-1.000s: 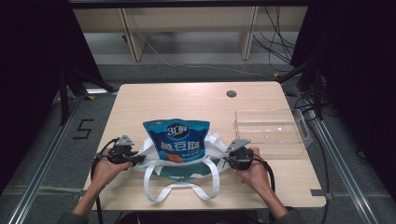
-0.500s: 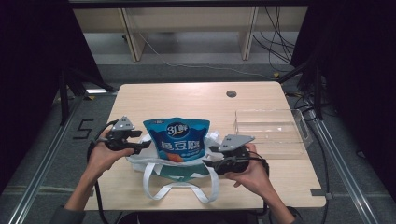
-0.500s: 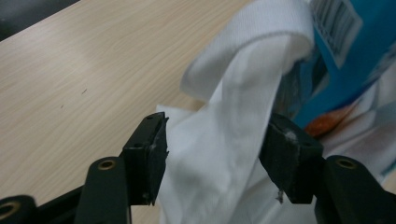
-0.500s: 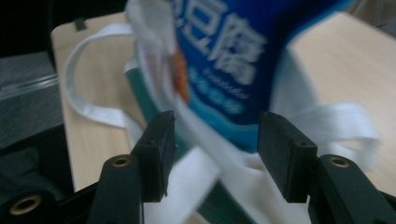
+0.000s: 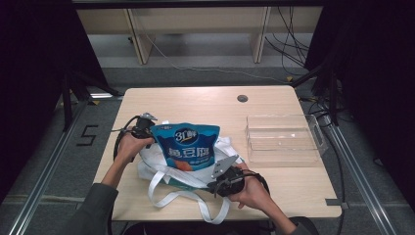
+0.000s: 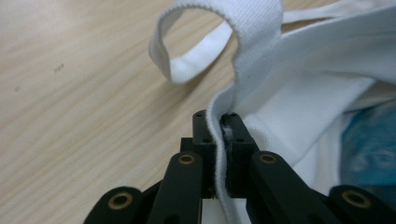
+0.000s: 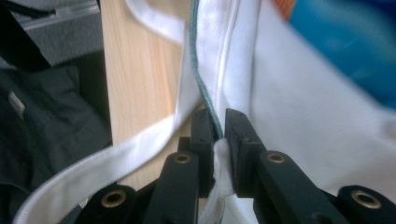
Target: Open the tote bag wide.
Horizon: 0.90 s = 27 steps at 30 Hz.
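Table edge runs close under our hands; bare wood lies open behind the bag, and a clear tray sits well apart at right. Left gripper has just closed, jaws pinching the white bag hem beside a strap loop. Right gripper has also just closed, pinching the bag's green-stitched rim. Bag lies near the front-middle of the table, soft and crumpled, straps trailing to the near edge, a blue snack pouch standing in its mouth.

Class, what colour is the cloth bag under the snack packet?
White; the left gripper view shows it best.
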Available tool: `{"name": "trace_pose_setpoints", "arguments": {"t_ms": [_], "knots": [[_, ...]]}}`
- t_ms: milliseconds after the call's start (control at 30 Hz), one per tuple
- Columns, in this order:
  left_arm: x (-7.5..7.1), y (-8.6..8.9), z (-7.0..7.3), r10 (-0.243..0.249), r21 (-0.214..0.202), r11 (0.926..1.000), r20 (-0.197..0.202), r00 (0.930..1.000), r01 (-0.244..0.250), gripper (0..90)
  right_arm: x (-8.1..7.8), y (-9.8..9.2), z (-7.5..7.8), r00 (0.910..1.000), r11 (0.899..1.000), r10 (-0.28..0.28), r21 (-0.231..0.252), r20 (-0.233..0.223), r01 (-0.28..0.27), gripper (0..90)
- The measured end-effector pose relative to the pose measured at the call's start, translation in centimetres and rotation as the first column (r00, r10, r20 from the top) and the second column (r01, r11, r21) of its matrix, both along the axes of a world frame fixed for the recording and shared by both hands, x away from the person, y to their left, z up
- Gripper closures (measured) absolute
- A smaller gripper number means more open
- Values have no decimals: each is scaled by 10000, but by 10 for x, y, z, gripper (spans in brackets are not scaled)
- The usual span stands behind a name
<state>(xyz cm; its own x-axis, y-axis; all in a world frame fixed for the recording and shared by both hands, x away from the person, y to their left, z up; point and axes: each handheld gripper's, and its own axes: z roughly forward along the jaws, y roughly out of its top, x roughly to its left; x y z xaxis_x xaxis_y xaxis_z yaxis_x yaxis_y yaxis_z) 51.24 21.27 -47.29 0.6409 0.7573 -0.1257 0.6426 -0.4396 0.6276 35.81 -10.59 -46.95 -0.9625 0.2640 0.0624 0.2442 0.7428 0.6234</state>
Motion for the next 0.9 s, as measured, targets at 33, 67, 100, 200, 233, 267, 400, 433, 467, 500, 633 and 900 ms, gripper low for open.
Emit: {"name": "trace_pose_setpoints", "arguments": {"t_ms": [33, 67, 100, 200, 233, 267, 400, 433, 467, 500, 633, 900], "knots": [[4, -1, -8, 137, -42, 9999, 2, 9999, -136, 849, 1, 2, -5, 9998, 9997, 214, -80, -28, -214, 825], [5, -2, -13, 269, -61, 9996, -103, 9996, -270, 845, -1, 5, -12, 9997, 9993, 146, -344, -177, -152, 826], [7, -2, -18, 222, 148, 9997, -323, 9992, -217, 842, -1, 7, -17, 9996, 9989, 168, -444, -224, -178, 826], [7, -6, -28, 377, 300, 9989, -290, 9989, -368, 829, -1, 12, -21, 9993, 9974, 331, -641, -189, -343, 827], [6, -6, -27, 374, 324, 9988, -143, 9992, -369, 816, -2, 13, -21, 9994, 9974, 313, -639, -137, -321, 825], [4, -5, -23, 330, 511, 9981, 47, 9994, -332, 797, -2, 12, -21, 9996, 9976, 270, -642, -65, -274, 816], [-10, 7, 2, 774, -261, 9968, 632, 9950, -759, 480, -1, 5, -7, 9992, 9993, -353, 119, -193, 356, 583], [-17, 12, 12, 637, -808, 9951, 795, 9948, -572, 427, -1, 2, 2, 9993, 9982, -355, 492, 74, 351, 559], [-23, 16, 21, 484, -1197, 9921, 912, 9947, -373, 390, -2, -5, 16, 9980, 9948, -553, 876, 293, 526, 552], [-30, 19, 29, 457, -1487, 9884, 1081, 9931, -293, 362, -2, -10, 27, 9964, 9910, -597, 1236, 607, 519, 536], [-64, 27, 53, 241, -1698, 9855, 1484, 9886, 15, 353, 3, -32, 60, 9718, 9720, -1659, 1940, 1675, 1325, 533], [-135, 10, 40, -1224, -1794, 9714, 1831, 9755, 1555, 414, 40, -39, 51, 9257, 9469, -3198, 1015, 2021, 3049, 618]]}}
